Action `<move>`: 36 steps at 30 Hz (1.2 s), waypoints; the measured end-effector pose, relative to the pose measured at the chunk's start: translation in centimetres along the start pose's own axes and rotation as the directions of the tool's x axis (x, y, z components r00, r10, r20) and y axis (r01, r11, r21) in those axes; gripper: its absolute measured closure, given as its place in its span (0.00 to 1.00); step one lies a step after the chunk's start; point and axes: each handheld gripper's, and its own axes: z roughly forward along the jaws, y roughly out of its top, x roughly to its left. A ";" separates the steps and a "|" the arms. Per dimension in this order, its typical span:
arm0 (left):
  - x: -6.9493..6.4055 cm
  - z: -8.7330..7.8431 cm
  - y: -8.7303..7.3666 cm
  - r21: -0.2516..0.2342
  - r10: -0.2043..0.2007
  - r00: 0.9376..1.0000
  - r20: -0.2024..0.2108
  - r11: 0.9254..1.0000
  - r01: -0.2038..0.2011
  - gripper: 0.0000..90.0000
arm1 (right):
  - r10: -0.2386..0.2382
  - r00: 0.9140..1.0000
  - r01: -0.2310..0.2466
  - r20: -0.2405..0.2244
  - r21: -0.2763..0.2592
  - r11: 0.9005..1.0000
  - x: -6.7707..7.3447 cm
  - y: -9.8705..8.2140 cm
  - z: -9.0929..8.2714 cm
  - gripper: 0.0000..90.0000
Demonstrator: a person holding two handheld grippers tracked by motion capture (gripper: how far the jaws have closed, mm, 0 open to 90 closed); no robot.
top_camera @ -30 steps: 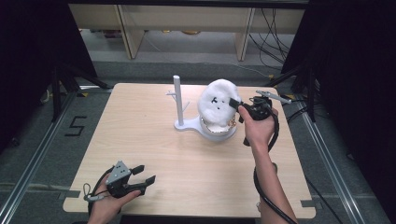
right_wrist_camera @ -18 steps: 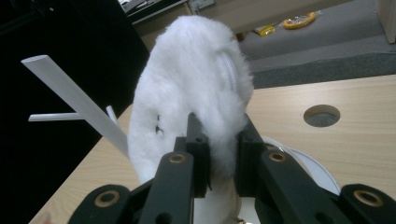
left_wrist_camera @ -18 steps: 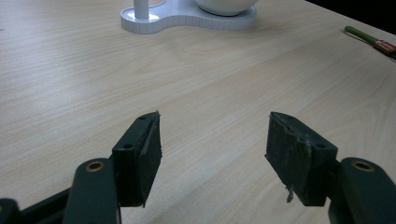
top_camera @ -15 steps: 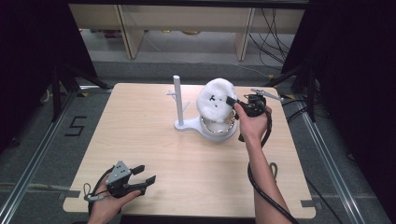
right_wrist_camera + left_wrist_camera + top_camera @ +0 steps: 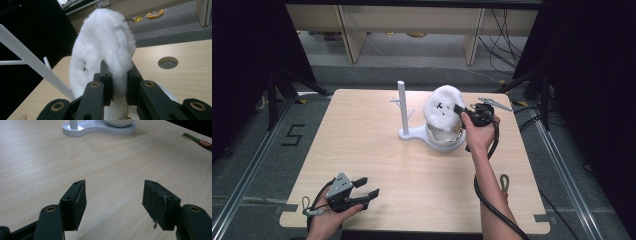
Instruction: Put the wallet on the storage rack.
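A white fluffy pouch (image 5: 441, 106) with a small dark face and a zipper hangs upright just over a white bowl (image 5: 443, 141). My right gripper (image 5: 460, 111) comes in from the right and is shut on the pouch's edge. In the right gripper view the black pads (image 5: 106, 77) pinch the fur of the pouch (image 5: 102, 42) between them. The bowl sits on a white stand with a thin upright post (image 5: 402, 106). My left gripper (image 5: 368, 188) rests low near the table's front left edge, open, with nothing between its pads (image 5: 76, 203).
The stand's base (image 5: 97, 128) lies ahead of the left gripper across bare wood. A small green looped item (image 5: 503, 182) lies by the right forearm. A round hole (image 5: 168, 62) is cut in the tabletop past the pouch. Shelving and cables stand beyond the table's far edge.
My right gripper has sunk a little and shifted slightly left, bringing the pouch closer over the bowl. The left gripper has stayed put.
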 end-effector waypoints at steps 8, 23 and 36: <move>0.2 0.0 0.0 -0.003 0.008 1.000 0.008 1.000 -0.008 0.39 | -0.054 0.998 0.054 0.021 -0.019 0.998 -0.7 -1.1 0.5 0.89; 0.1 -0.1 -0.1 0.005 0.008 1.000 -0.004 1.000 -0.008 0.39 | -0.182 0.974 0.185 0.134 -0.017 0.983 -0.7 -3.2 0.6 0.87; 0.0 0.0 -0.1 0.009 0.010 1.000 -0.004 1.000 -0.010 0.39 | -0.277 0.942 0.266 0.190 0.078 0.961 -1.1 -4.4 0.7 0.82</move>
